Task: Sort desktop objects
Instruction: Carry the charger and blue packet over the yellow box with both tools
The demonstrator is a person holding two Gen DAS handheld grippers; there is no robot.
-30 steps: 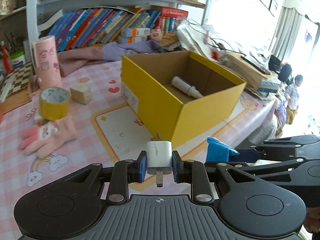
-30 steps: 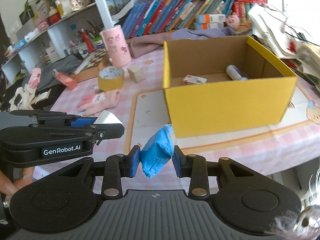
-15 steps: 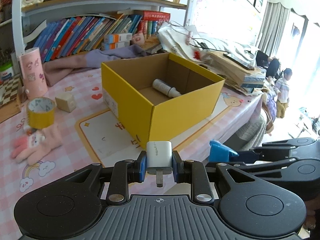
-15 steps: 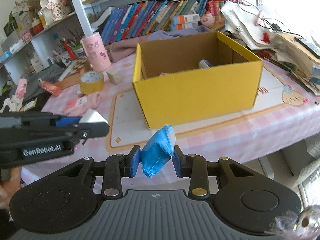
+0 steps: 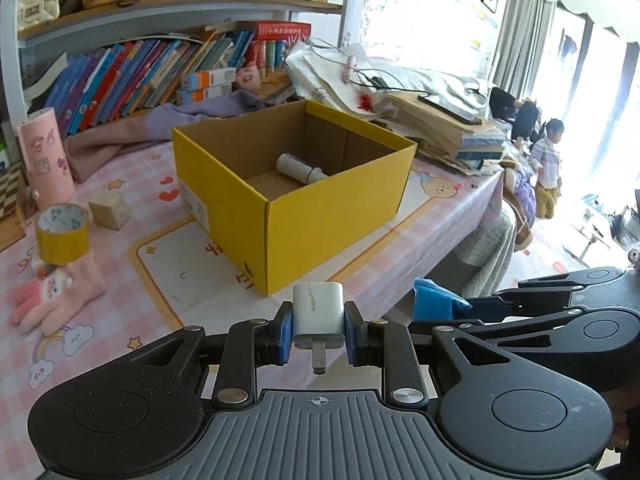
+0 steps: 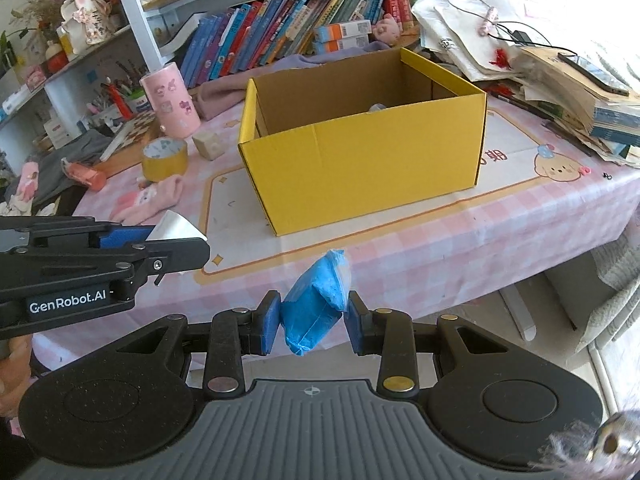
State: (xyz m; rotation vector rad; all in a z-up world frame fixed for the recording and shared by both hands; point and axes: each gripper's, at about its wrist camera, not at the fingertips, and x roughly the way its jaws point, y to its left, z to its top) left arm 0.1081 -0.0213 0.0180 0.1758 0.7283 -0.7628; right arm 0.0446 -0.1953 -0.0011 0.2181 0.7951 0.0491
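Both grippers loaded, held off the near edge of the table [image 6: 440, 248]. Left gripper [image 5: 319, 330]: jaws pinching a white charger plug [image 5: 318, 314] across its flat sides, its metal prong pointing back toward the camera. Judged light, rigid, smooth plastic; may slip if pressure drops, so a hold across the broad faces near mid-body looks right, and that is where the pads sit. Right gripper [image 6: 313, 318]: jaws closed on a blue soft packet [image 6: 316, 300], pinched at its lower half, top corner standing up free at 12 o'clock. Judged light, compliant, crinkly film; it deforms under the pads, so the grip looks secure but the packet could sag or twist; a mid-body hold seems better than a corner. Yellow cardboard box [image 6: 360, 152] stands open at 12 o'clock of both grippers, well apart from them; in the left view a white bottle [image 5: 298, 168] lies inside on the floor. Unsorted items at 10 o'clock in the left view: yellow tape roll [image 5: 62, 232], wooden block [image 5: 109, 210], pink glove [image 5: 56, 292], pink cylinder [image 5: 44, 152]. Judgement: both held items go into the box next; drops should be harmless for both.
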